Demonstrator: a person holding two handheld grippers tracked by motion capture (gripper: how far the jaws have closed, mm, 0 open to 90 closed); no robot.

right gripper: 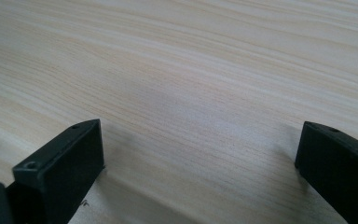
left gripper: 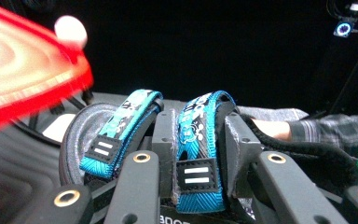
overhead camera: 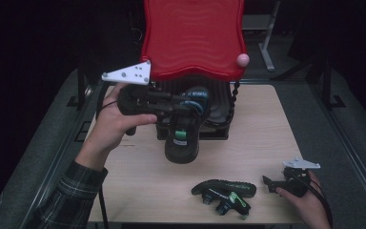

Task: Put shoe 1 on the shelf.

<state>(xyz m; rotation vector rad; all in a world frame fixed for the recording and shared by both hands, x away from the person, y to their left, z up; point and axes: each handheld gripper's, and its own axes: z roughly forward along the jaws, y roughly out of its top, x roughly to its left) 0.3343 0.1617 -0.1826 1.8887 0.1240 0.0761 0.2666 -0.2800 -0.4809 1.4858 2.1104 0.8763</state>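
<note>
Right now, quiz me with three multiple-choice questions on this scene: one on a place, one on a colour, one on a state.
1. Where is the right tool?
A. near the table's right front corner
B. inside a box
C. on a red lid

2. What colour is the strap in the left tool?
A. yellow
B. blue
C. white

3. The right tool's jaws are:
A. shut on a sandal
B. shut empty
C. open

Answers:
1 A, the high view shows it there.
2 B, a blue strap stands between its jaws.
3 C, bare wood shows between them.
</note>
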